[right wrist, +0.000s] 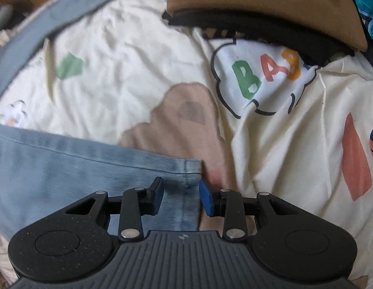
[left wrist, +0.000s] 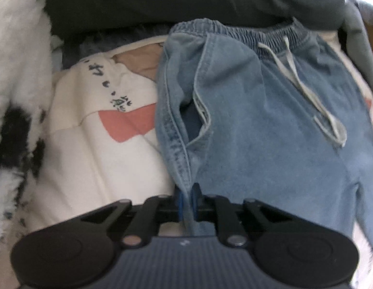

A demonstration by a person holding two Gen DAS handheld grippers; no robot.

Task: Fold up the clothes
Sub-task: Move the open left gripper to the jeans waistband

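Jeans (left wrist: 270, 125) spread on the printed sheet (right wrist: 138, 48) — side seam pinched in the closed left gripper (left wrist: 187, 201), waistband ahead, while the hem corner is straddled, ungripped, by the half-open right gripper (right wrist: 181, 197).

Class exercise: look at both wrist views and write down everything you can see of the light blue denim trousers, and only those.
The denim trousers are light blue, faded, soft-looking cotton, with a gathered elastic waistband and a pale grey drawstring hanging loose. A side pocket gapes open. They lie spread on a cream printed bedsheet. The left gripper is shut on their side seam. In the right wrist view a stitched hem corner lies between the open jaws of the right gripper, pads clear of it.
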